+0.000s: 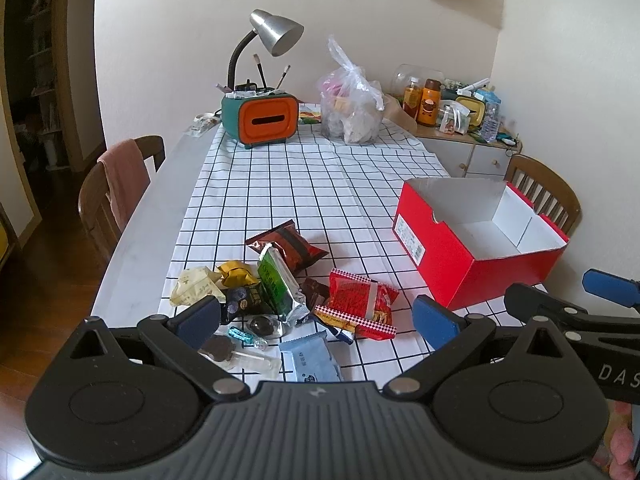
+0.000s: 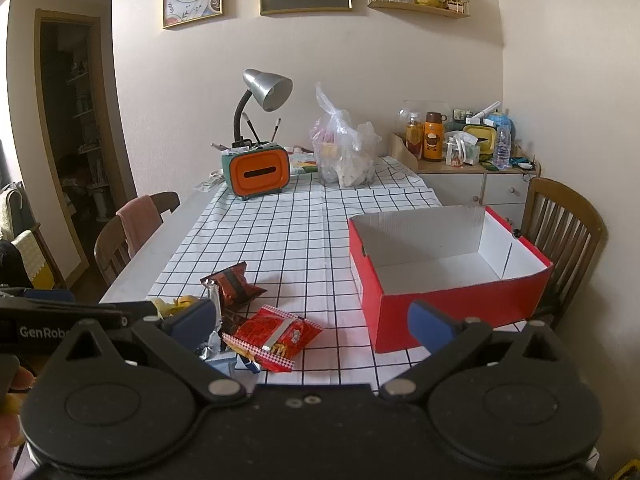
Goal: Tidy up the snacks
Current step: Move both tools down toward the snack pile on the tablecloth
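Observation:
A pile of snack packets lies on the checked tablecloth (image 1: 304, 184) near the front edge: a red packet (image 1: 362, 300), a green-silver pouch (image 1: 278, 284), a brown packet (image 1: 290, 244), a yellow one (image 1: 236, 274) and a pale blue one (image 1: 310, 360). An open, empty red box (image 1: 480, 240) stands to their right. My left gripper (image 1: 316, 320) is open and empty, above the pile's near side. My right gripper (image 2: 312, 320) is open and empty, above the red packet (image 2: 276, 336) and left of the box (image 2: 448, 276).
An orange-green tissue box with a desk lamp (image 1: 262, 116) and a clear plastic bag (image 1: 352, 108) stand at the table's far end. Wooden chairs stand at the left (image 1: 112, 196) and right (image 1: 548, 196). A cluttered cabinet (image 1: 460, 120) is behind on the right.

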The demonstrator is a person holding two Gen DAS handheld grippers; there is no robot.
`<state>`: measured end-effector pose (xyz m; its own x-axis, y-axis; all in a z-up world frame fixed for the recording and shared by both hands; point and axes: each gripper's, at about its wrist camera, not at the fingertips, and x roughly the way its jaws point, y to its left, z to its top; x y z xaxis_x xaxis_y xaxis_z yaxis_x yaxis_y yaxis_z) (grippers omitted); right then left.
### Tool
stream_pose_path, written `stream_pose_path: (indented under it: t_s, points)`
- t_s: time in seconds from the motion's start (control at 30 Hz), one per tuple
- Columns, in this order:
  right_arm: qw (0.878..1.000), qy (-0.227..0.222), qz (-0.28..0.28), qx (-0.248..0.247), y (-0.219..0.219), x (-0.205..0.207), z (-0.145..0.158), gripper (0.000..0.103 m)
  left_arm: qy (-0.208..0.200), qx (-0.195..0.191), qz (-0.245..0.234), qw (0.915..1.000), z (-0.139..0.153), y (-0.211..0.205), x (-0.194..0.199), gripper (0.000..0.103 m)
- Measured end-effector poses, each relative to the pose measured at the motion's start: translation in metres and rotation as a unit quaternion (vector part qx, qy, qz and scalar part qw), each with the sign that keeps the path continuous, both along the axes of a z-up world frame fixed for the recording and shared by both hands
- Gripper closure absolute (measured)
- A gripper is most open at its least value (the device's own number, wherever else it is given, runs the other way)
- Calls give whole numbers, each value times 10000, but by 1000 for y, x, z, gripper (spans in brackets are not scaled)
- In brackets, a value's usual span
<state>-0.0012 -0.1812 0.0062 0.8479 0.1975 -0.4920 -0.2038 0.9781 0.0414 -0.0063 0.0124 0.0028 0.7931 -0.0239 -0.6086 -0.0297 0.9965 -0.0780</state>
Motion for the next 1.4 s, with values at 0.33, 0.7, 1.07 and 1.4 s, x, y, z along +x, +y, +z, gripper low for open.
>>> stream_pose_path:
  t_s: [0.33,0.7,1.07,1.4]
  points:
    - [10000,-12,-1,-23,7,3,-5,0,53,-18,41,10000,-3,4,6,0]
    - [9997,131,122,-194,12,23,-13,0,282,-41,131,9995,-16,9,30,0]
    - [9971,679,331,127,26,81,-43,5,736,-104,659,9951,-43,48,61,0]
    - [9775,2057,160,447,51,145,-88,9,1064,-105,1166,9874,-62,86,83,0]
